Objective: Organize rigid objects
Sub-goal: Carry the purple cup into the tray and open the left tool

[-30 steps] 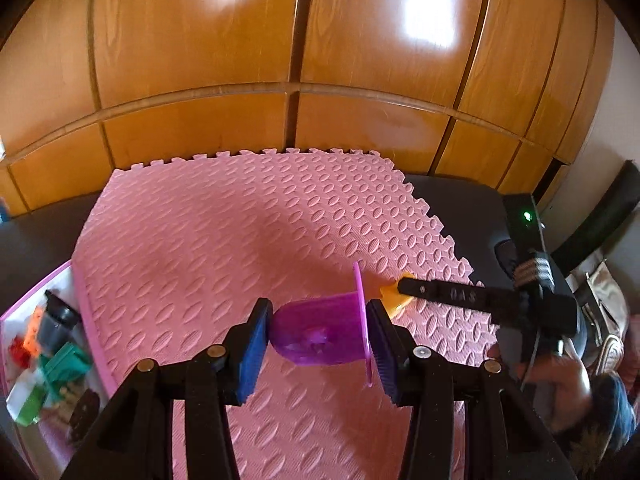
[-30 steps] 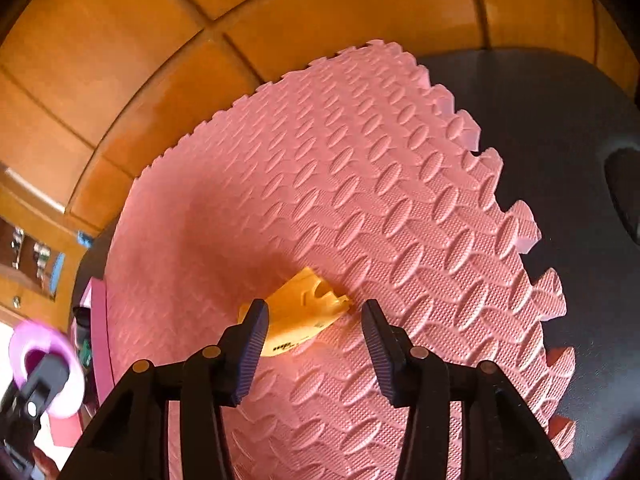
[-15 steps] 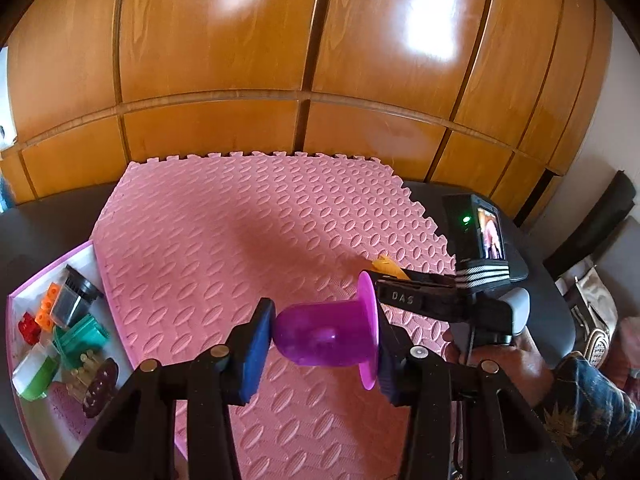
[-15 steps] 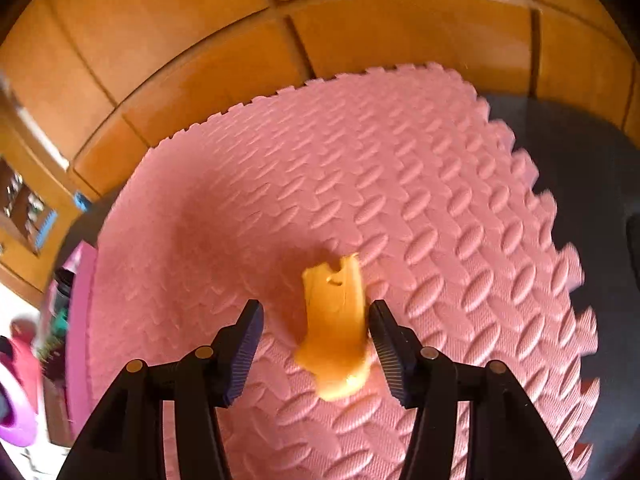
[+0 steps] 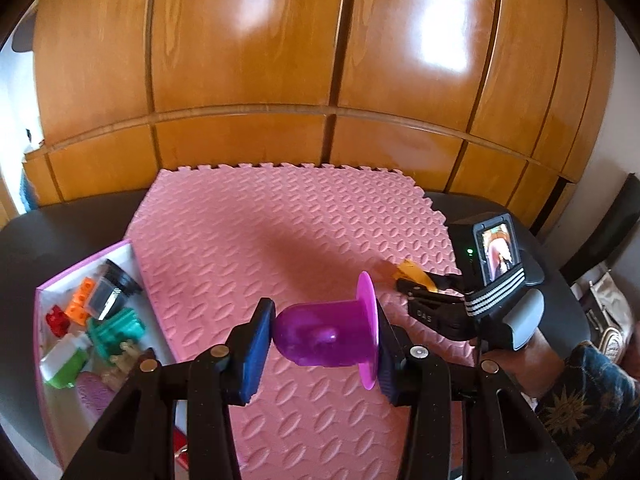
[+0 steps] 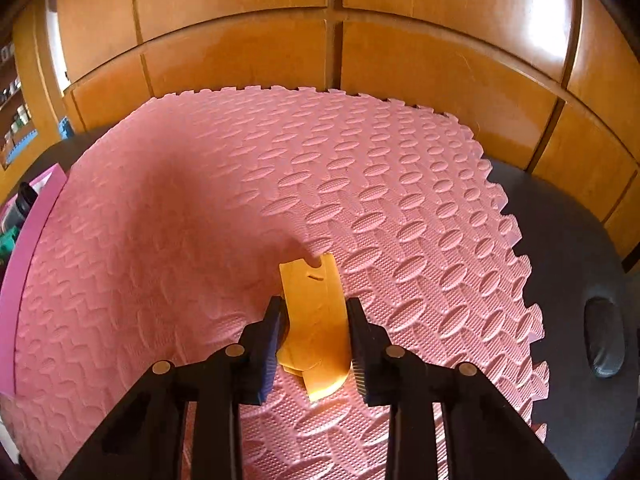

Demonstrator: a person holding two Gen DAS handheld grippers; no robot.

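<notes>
Left gripper (image 5: 322, 344): jaws clamped on purple cup (image 5: 324, 336), lying sideways between the blue pads, closed end against left pad, flared rim against right pad. Cup held above pink foam mat (image 5: 280, 224), clear of its surface.

Right gripper (image 6: 316, 332): jaws closed on orange piece (image 6: 314, 312), both pads touching its sides. Flat, curved piece, notched at far end, pointing away from camera; near end hangs below the pads. Cannot tell from wrist view whether far end touches mat (image 6: 240, 200). In left wrist view, same gripper (image 5: 416, 292) at mat's right edge, orange piece (image 5: 412, 274) sticking out past the fingertips, small camera screen lit on top of the gripper body.

Pink-rimmed white tray (image 5: 44, 288) just beside mat's left edge, touching or nearly so. Inside tray: orange brick (image 5: 80, 302), red brick (image 5: 58, 320), black-and-grey item (image 5: 110, 288), teal block (image 5: 114, 330), white-and-green bottle (image 5: 66, 362), tan figure (image 5: 122, 362), pink textured item (image 5: 94, 394), all crowded together.

Mat on dark tabletop (image 5: 60, 228). Wooden panelled cabinet (image 5: 320, 60) directly behind mat's far edge. Beige bag (image 5: 610, 308) beyond table, right of mat.
</notes>
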